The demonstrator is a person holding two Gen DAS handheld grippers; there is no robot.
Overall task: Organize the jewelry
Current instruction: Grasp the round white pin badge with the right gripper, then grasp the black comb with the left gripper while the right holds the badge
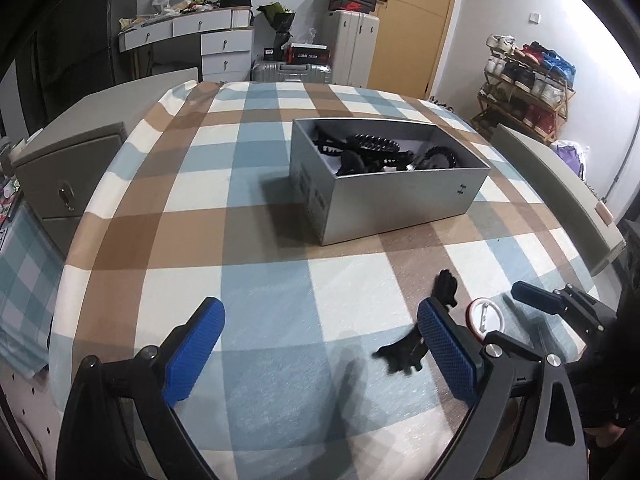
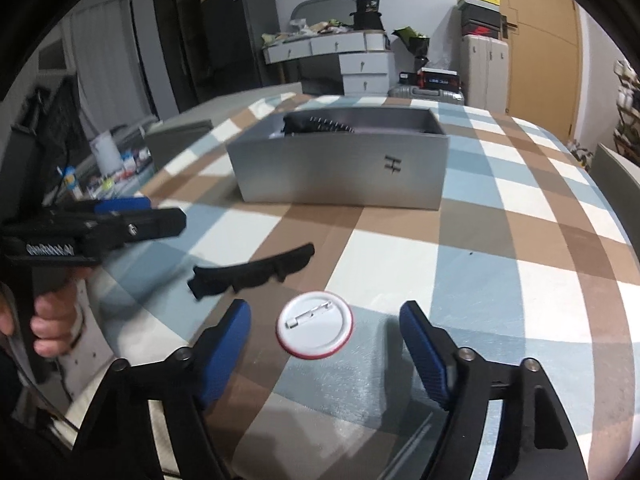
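A grey box point(image 1: 396, 200) holding several black hair clips point(image 1: 372, 152) stands mid-table; it also shows in the right wrist view point(image 2: 340, 168). A black claw clip point(image 1: 404, 354) lies on the checked cloth, partly behind my left gripper's right finger point(image 1: 448, 352); it lies loose in the right wrist view point(image 2: 252, 270). A white round pin badge with a red rim point(image 2: 316, 325) lies face down between my right gripper's open fingers; in the left wrist view the badge point(image 1: 484, 316) is beside the clip. My left gripper point(image 1: 320, 344) is open and empty. My right gripper point(image 2: 326, 340) is open.
The table's checked cloth point(image 1: 260, 300) spreads around the box. A grey cabinet point(image 1: 68, 172) stands left of the table and a grey board point(image 1: 560, 192) at its right edge. Drawers, suitcases and a shoe rack point(image 1: 528, 84) stand beyond.
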